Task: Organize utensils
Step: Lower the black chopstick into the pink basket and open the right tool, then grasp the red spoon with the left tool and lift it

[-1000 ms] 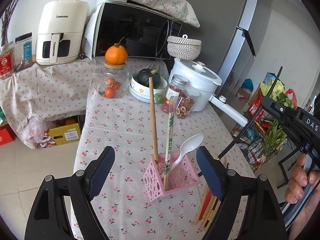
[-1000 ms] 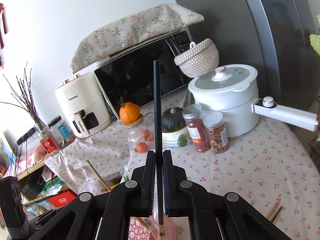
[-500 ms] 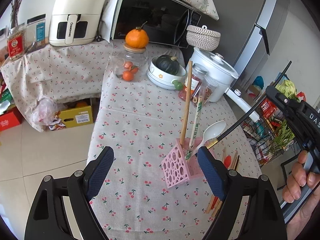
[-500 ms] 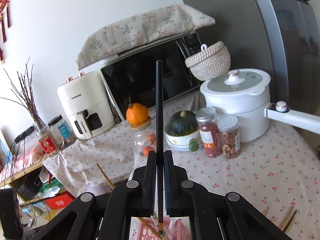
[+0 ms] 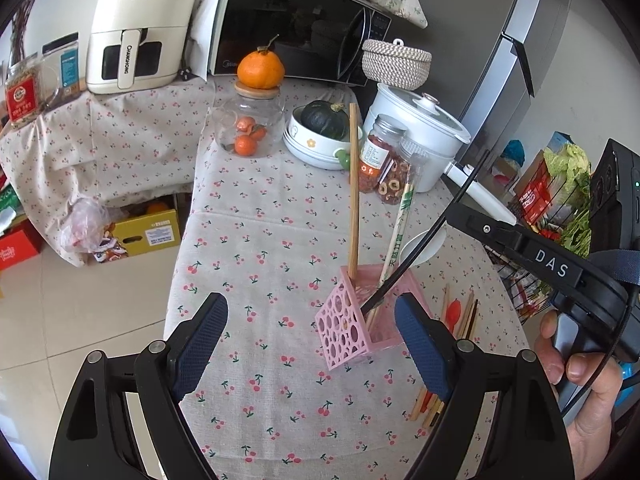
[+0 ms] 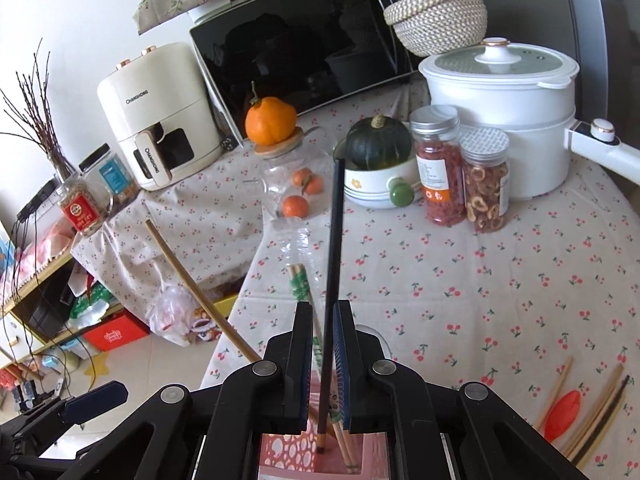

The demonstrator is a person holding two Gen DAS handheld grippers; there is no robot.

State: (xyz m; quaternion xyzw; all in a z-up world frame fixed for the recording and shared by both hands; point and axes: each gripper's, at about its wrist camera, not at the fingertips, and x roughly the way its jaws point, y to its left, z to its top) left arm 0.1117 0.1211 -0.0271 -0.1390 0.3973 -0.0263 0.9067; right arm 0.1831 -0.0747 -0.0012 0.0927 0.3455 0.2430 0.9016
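Note:
A pink perforated utensil holder [image 5: 352, 326] stands on the cherry-print table. It holds a wooden chopstick [image 5: 353, 196], a wrapped pair of chopsticks [image 5: 400, 224] and a white spoon [image 5: 424, 244]. A black chopstick [image 5: 428, 236] has its tip inside the holder. My right gripper [image 6: 323, 344] is directly above the holder [image 6: 320, 456]; its jaws have parted a little and the black chopstick [image 6: 334, 280] stands loose between them. My left gripper [image 5: 310, 338] is open and empty, just in front of the holder. Several loose chopsticks and a red spoon [image 5: 454, 312] lie right of the holder.
At the table's back stand a glass jar with an orange on its lid [image 5: 250, 120], a bowl with a green squash [image 5: 320, 136], two spice jars [image 5: 384, 168] and a white pot with a long handle [image 5: 424, 136]. Microwave [image 5: 296, 28] and air fryer [image 5: 140, 28] behind. Floor lies left of the table edge.
My right gripper has lowered the black chopstick into the pink holder and its jaws have opened slightly, releasing it. My left gripper has drifted left, still open.

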